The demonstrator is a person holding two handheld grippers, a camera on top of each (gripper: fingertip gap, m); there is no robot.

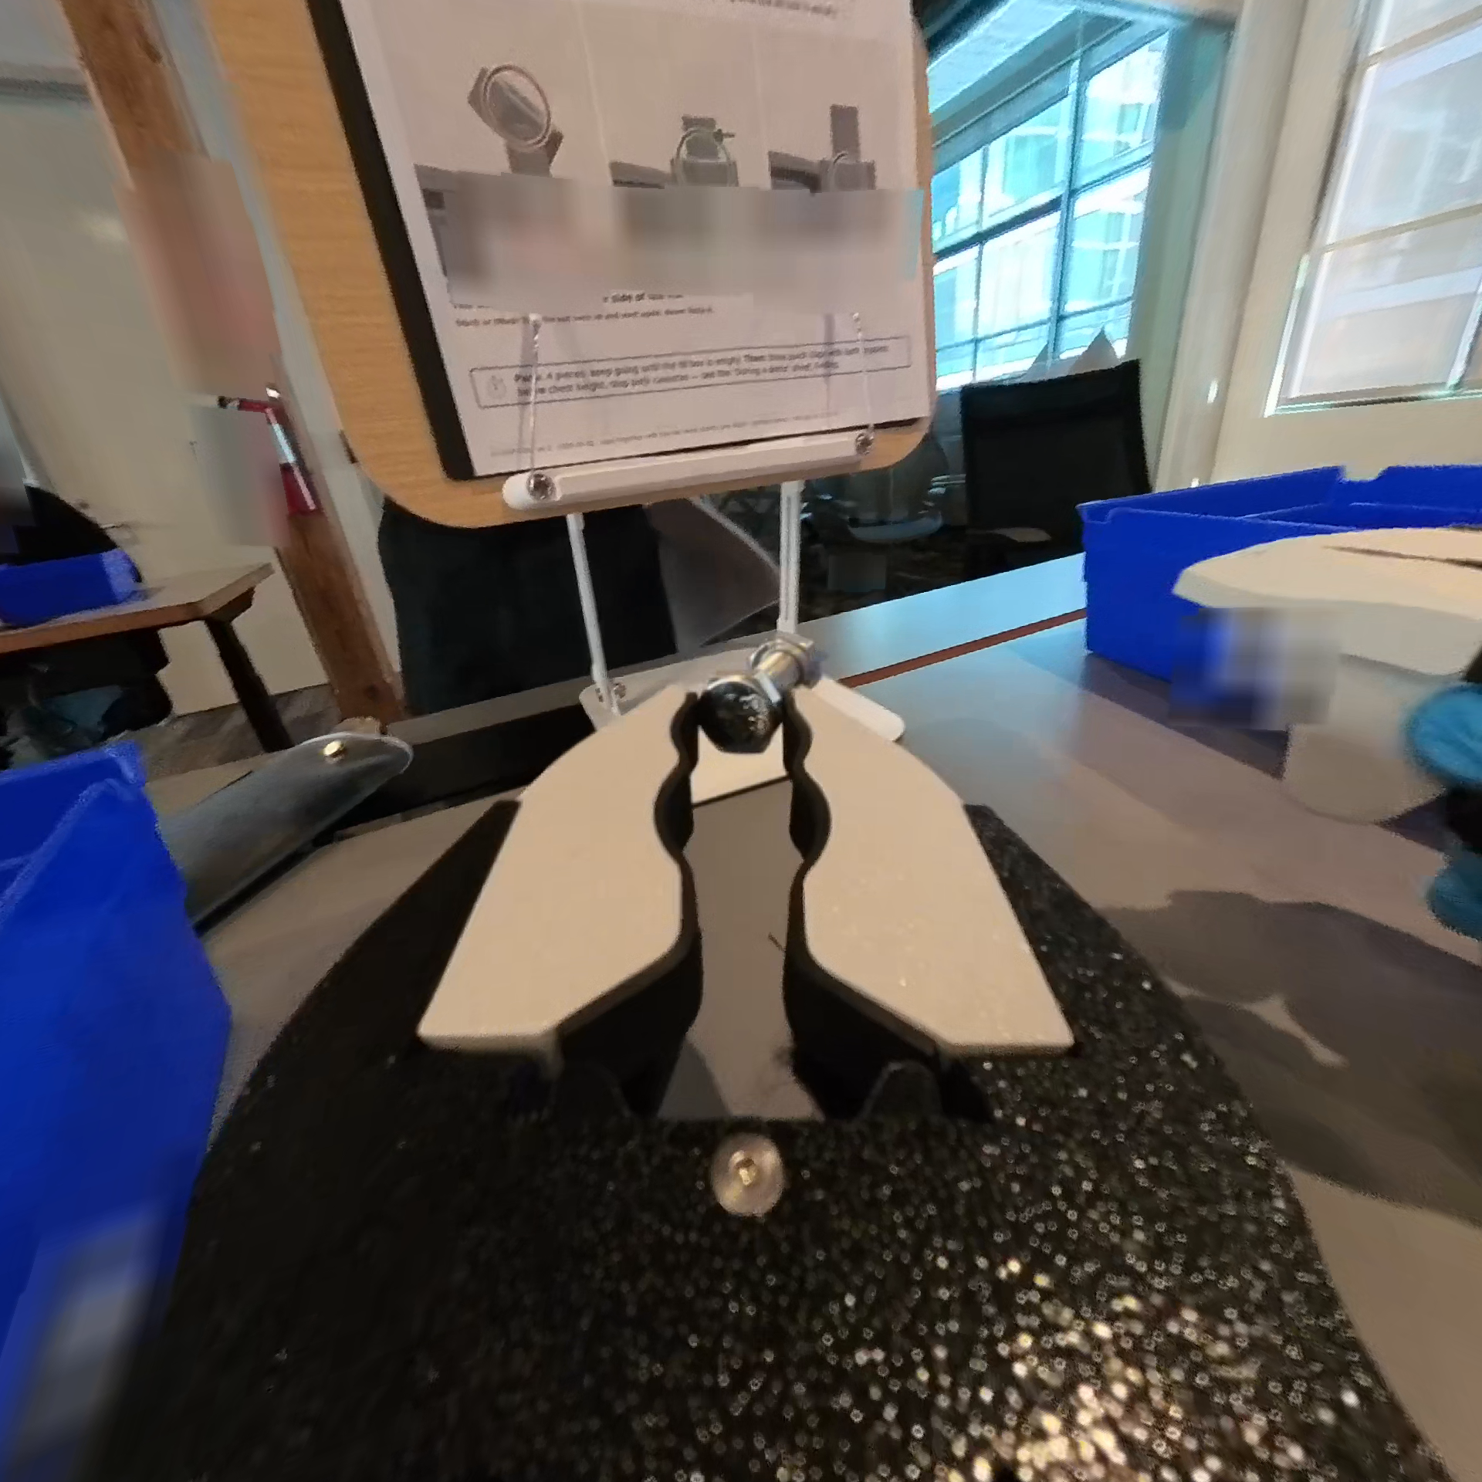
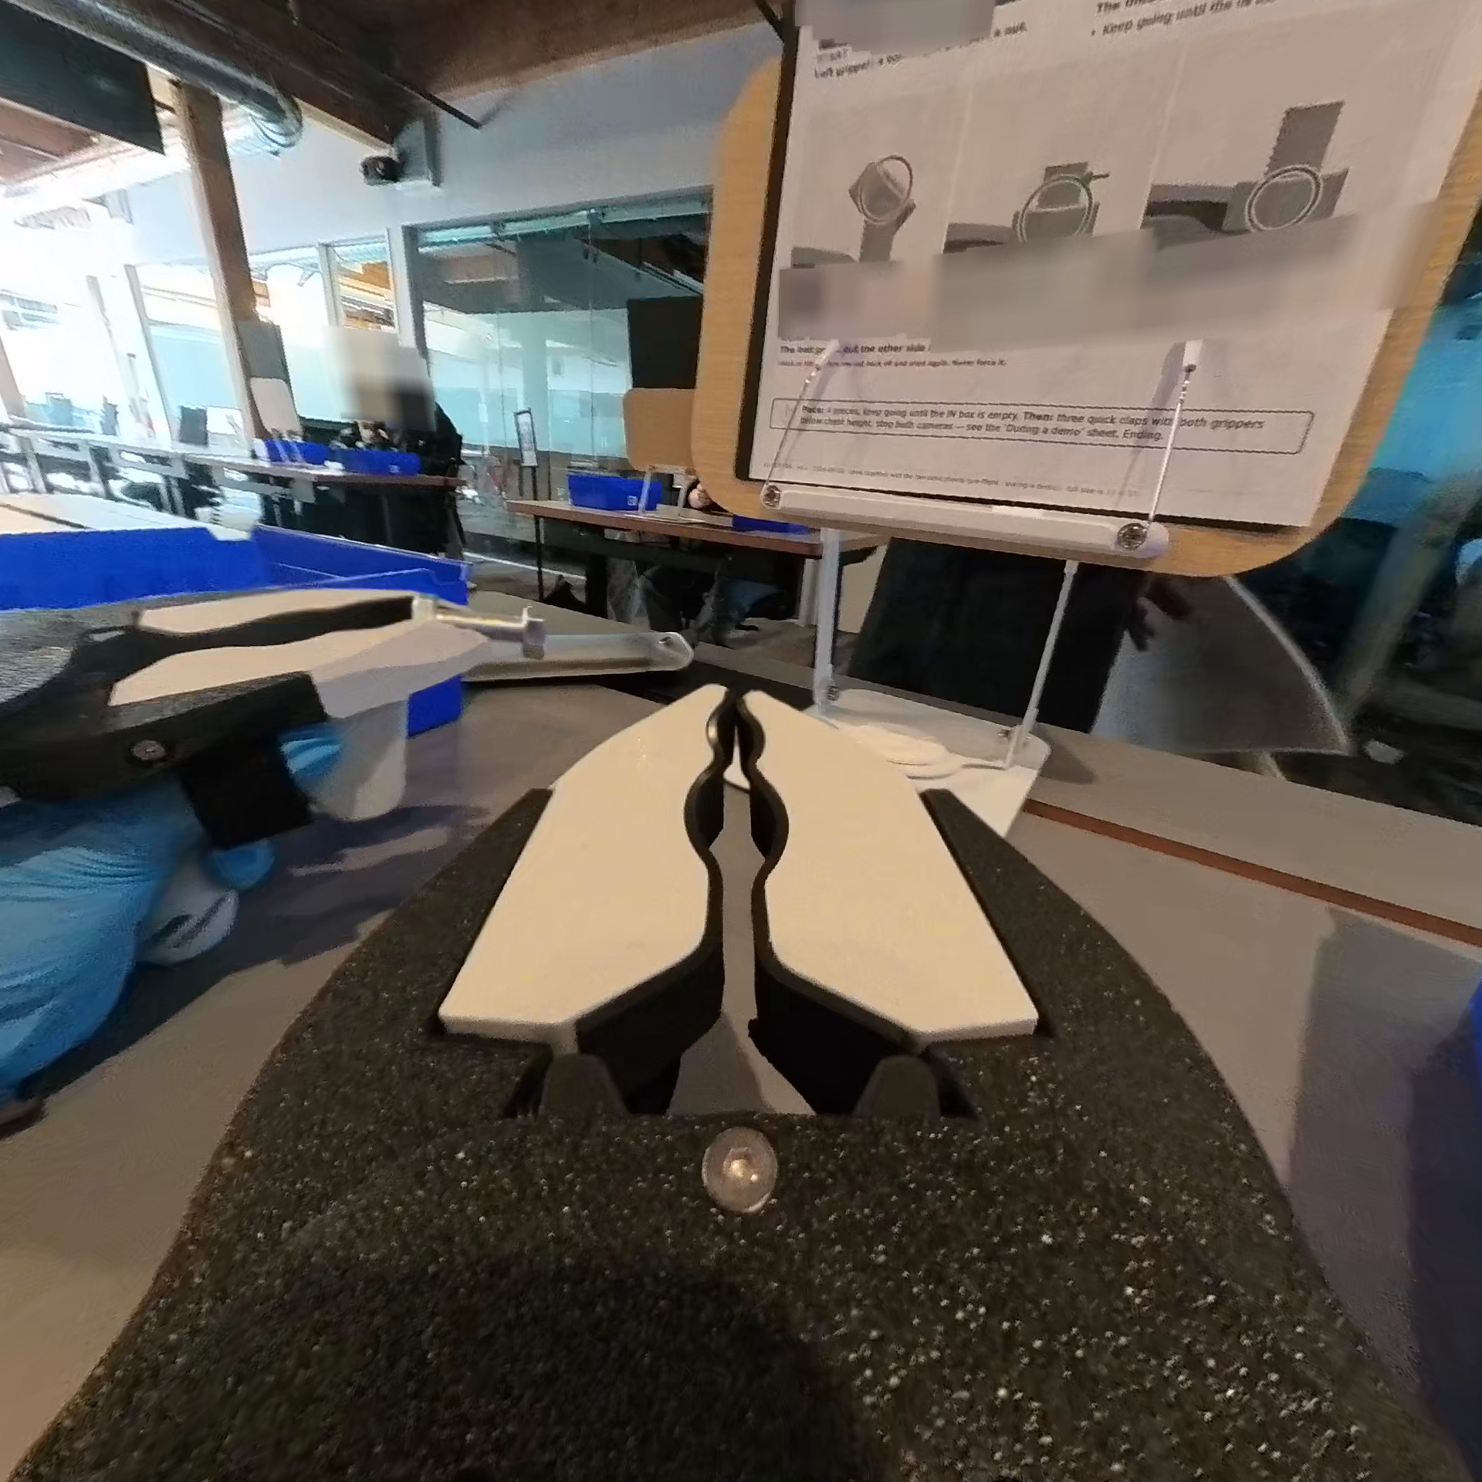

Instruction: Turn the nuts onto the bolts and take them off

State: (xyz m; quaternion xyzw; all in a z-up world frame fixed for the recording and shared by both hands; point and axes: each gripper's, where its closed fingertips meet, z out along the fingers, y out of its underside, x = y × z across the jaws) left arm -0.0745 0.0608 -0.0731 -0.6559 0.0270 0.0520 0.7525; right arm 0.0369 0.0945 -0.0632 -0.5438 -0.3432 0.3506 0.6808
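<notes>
Silver bolt (image 1: 768, 691) with dark rounded head, nut (image 1: 794, 649) threaded near far end of shank; pointed away and up-right, held above grey desk (image 1: 1042, 722). Left gripper (image 1: 736, 718) jaws pinched on bolt head at tips. Right gripper (image 2: 734, 710) jaws closed together, nothing between. Right gripper's body cut off and blurred in left wrist view; nut's shape hard to make out.
</notes>
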